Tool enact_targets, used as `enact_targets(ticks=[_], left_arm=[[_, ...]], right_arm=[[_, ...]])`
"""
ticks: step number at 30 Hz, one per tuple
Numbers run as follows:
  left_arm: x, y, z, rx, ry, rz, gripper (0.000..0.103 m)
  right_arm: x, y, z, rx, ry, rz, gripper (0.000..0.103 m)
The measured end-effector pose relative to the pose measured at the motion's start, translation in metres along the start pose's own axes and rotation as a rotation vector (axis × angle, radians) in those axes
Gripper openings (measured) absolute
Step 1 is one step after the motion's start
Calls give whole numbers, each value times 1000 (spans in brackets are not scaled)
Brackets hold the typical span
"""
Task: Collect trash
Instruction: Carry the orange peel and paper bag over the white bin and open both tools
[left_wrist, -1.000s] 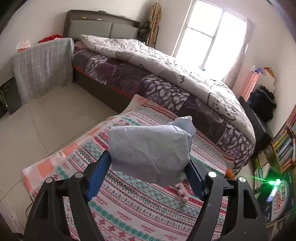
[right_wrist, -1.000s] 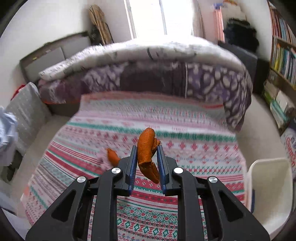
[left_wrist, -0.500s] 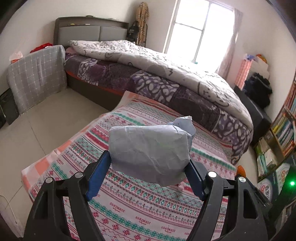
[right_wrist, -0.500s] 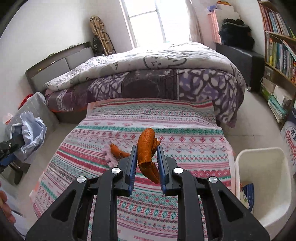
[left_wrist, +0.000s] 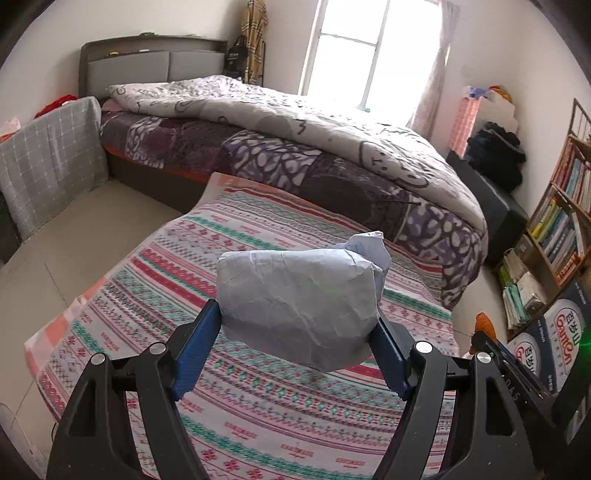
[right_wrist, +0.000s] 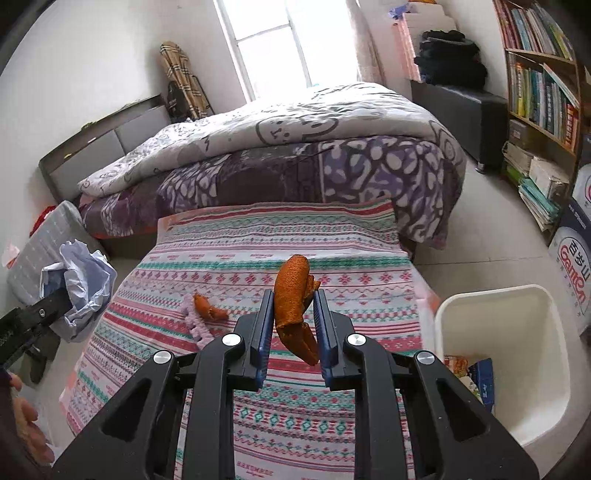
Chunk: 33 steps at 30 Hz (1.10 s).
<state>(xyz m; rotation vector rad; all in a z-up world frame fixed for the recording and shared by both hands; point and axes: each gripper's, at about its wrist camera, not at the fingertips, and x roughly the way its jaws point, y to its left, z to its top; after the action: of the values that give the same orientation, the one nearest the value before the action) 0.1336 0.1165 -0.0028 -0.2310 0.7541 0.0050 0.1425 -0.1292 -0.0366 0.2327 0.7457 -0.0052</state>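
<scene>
My left gripper (left_wrist: 295, 332) is shut on a crumpled pale blue paper wad (left_wrist: 299, 302) and holds it above the patterned mat (left_wrist: 258, 398); the wad also shows at the left of the right wrist view (right_wrist: 79, 284). My right gripper (right_wrist: 293, 321) is shut on a piece of orange peel (right_wrist: 291, 291), held above the mat (right_wrist: 280, 413). A second orange peel (right_wrist: 208, 308) and a pink scrap (right_wrist: 195, 326) lie on the mat. A white bin (right_wrist: 480, 306) stands on the floor at the right, with some trash inside.
A bed with a grey and purple quilt (left_wrist: 295, 140) lies beyond the mat. A bookshelf (right_wrist: 543, 85) and boxes (right_wrist: 572, 266) line the right wall. A grey checked cushion (left_wrist: 44, 162) leans at the left.
Both grippers have risen and pulled back from the mat, so more of the room shows. The white bin has come fully into the right wrist view. Both still hold their items.
</scene>
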Motion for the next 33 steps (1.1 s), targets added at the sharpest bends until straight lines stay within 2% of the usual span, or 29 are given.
enact_targets(ticks=[16, 28, 31, 32, 33], left_arm=[[10, -78, -18, 95, 40, -94, 75], [18, -139, -43, 199, 73, -162, 75], [20, -153, -49, 221, 84, -181, 76], [20, -158, -52, 229, 88, -189, 75], [21, -163, -54, 237, 92, -196, 76]], right_arm=[[-19, -71, 10, 91, 16, -122, 21], [-20, -138, 7, 216, 114, -254, 21], [-25, -151, 7, 237, 117, -294, 28], [-28, -154, 7, 245, 113, -305, 39], [-32, -160, 7, 261, 104, -319, 44]])
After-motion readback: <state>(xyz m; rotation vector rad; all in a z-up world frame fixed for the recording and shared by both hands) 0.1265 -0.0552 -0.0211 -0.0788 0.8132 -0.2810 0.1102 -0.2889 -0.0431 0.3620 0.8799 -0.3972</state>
